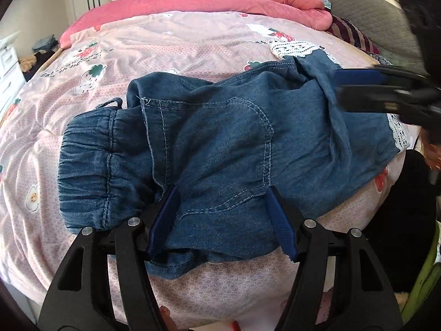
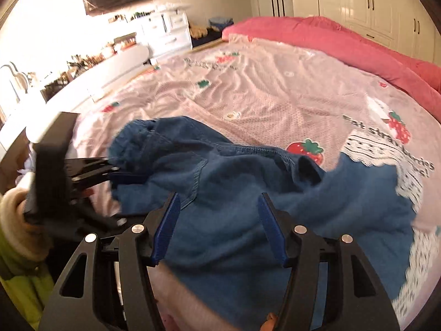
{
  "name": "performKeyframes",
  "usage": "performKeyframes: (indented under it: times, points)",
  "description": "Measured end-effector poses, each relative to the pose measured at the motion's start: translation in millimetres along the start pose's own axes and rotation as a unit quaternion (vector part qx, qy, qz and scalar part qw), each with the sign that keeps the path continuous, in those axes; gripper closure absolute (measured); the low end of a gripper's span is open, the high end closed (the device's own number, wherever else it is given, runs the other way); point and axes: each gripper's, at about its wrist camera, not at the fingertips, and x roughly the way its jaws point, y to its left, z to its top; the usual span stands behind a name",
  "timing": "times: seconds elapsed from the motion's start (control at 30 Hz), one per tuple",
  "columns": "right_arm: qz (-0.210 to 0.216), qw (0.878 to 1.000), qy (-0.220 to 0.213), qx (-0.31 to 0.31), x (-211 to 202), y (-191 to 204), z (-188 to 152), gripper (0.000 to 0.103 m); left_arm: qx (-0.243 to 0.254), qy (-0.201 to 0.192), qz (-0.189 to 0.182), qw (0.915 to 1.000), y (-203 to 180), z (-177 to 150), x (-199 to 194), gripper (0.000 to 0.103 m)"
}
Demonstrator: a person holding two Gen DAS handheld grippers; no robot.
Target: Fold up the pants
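Note:
Blue denim pants lie crumpled across a pink strawberry-print bed sheet, with the elastic waistband at the left and the white lace hems at the right. My left gripper stands open astride the pants' near edge, close to the waist, and denim lies loose between its blue pads. My right gripper hovers open over the leg end of the pants, with nothing pinched. It shows blurred in the left wrist view as the right gripper. A hand in a cream sleeve holds the left gripper.
A rolled pink quilt lines the far side of the bed, beside a grey headboard cushion and a striped cloth. White drawers and a cluttered counter stand beyond the bed's foot. Wardrobe doors are behind.

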Motion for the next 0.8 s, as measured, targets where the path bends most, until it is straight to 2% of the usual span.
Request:
performKeyframes:
  times: [0.13, 0.2, 0.43, 0.57, 0.67, 0.8]
  points:
    - [-0.049, 0.996, 0.070, 0.006, 40, -18, -4, 0.046, 0.005, -0.002, 0.003, 1.0000, -2, 3, -2, 0.045]
    - [-0.053, 0.994, 0.089, 0.015, 46, -26, -17, 0.046, 0.004, -0.004, -0.001, 1.0000, -2, 6, -4, 0.045]
    - [-0.040, 0.997, 0.063, 0.022, 24, -31, -37, 0.046, 0.002, 0.000, 0.002, 1.0000, -4, 12, -2, 0.045]
    - [0.000, 0.999, 0.002, 0.052, -21, -43, -25, 0.038, -0.003, -0.017, -0.020, 0.9996, -9, 20, -21, 0.044]
    - [-0.028, 0.997, -0.036, 0.060, -50, -60, -12, 0.031, 0.009, -0.045, -0.030, 0.9985, -18, 33, -40, 0.039]
    - [-0.082, 0.993, -0.037, 0.074, -59, -90, 0, 0.028, 0.022, -0.065, -0.063, 0.9957, -36, 49, -44, 0.033]
